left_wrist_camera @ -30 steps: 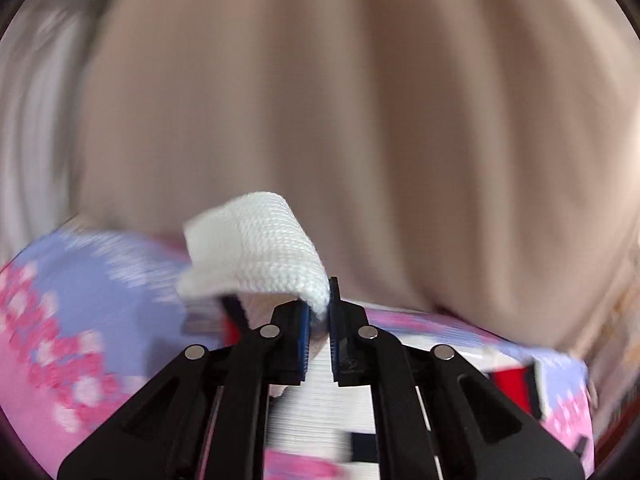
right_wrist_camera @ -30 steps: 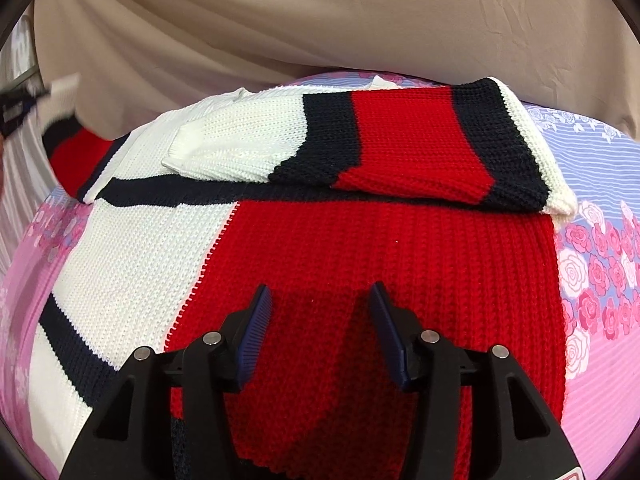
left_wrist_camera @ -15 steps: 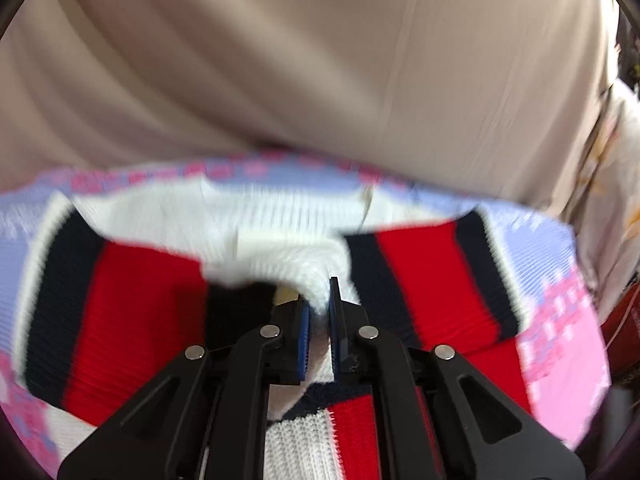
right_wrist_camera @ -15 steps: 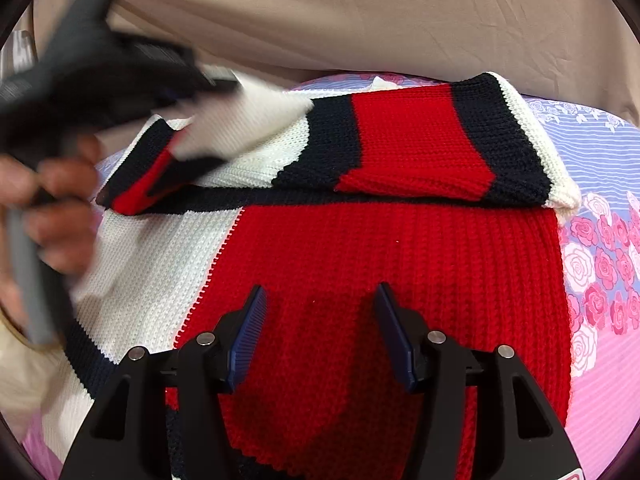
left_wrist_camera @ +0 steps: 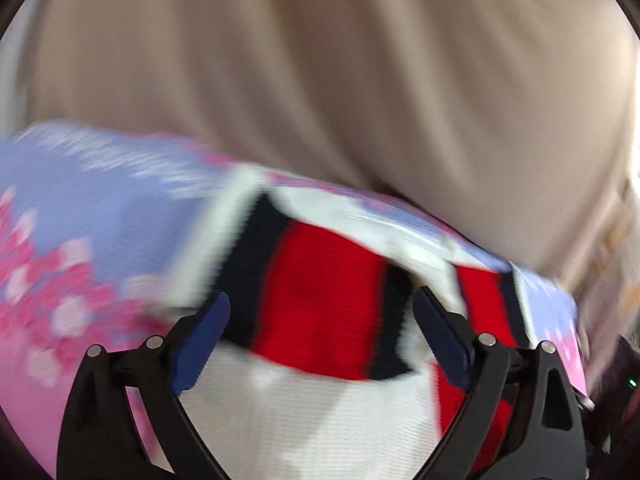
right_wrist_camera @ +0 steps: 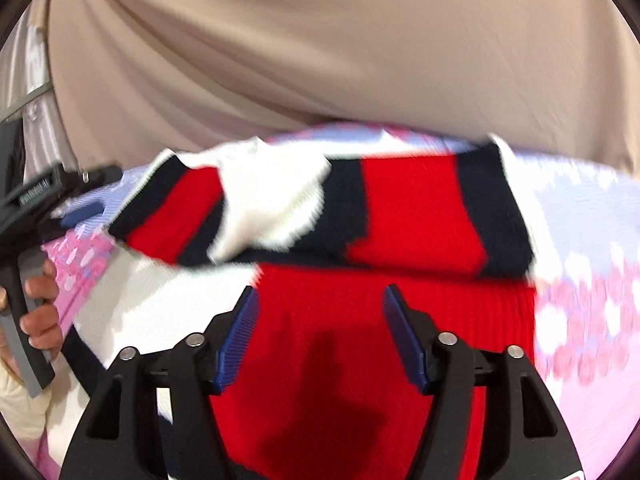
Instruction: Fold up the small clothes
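Knit: red, white and navy sweater (right_wrist_camera: 400,320) lies flat on the floral bedsheet (right_wrist_camera: 580,280), both sleeves folded across its upper part.
Left sleeve (left_wrist_camera: 320,300): blurred in the left wrist view, lying on the body, gripped by nothing.
Left gripper (left_wrist_camera: 320,336): jaws have just been opening and stand wide and empty.
Right gripper (right_wrist_camera: 318,336): jaws just opening, fairly wide, empty above the red body.
Backdrop: beige cloth (right_wrist_camera: 320,40) behind the bed.
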